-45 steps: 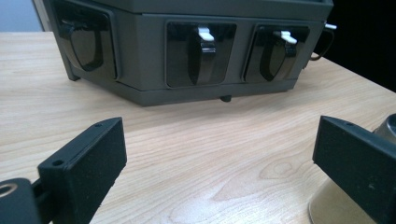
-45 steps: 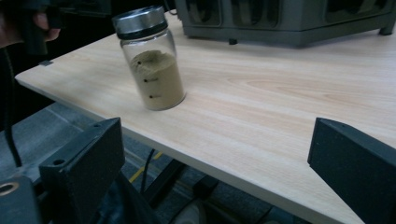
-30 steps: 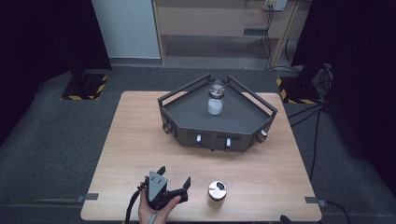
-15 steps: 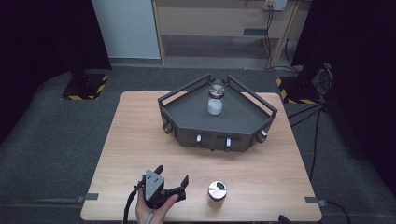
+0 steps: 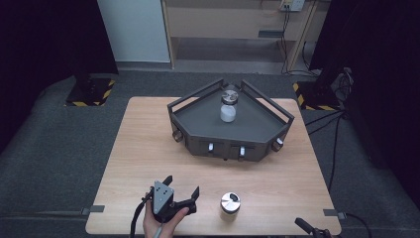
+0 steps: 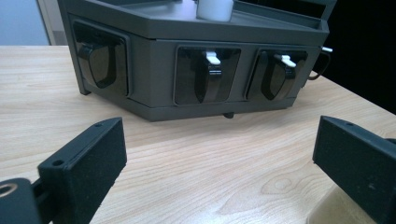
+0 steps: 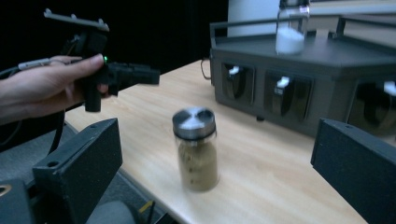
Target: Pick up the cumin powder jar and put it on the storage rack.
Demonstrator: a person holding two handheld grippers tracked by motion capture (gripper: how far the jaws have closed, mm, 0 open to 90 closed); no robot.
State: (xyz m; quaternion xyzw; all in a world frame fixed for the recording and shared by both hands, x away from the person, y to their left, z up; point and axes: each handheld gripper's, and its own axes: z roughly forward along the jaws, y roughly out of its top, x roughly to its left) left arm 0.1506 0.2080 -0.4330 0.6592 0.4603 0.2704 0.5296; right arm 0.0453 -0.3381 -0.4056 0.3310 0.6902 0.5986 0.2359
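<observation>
Brown-filled jar point(image 7: 196, 149) stands upright, lid up, between the right gripper's point(image 7: 215, 172) wide-open, empty jaws.

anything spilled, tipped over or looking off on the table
Nothing stands out. The jar of brown powder stands upright and capped on the table, and the jar of white powder stands upright on the dark tray. No spill shows.

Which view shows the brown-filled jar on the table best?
The right gripper view: the jar stands close, side-on, showing metal lid and brown contents. The high view shows it small from above; the left gripper view catches perhaps a blurred edge.
</observation>
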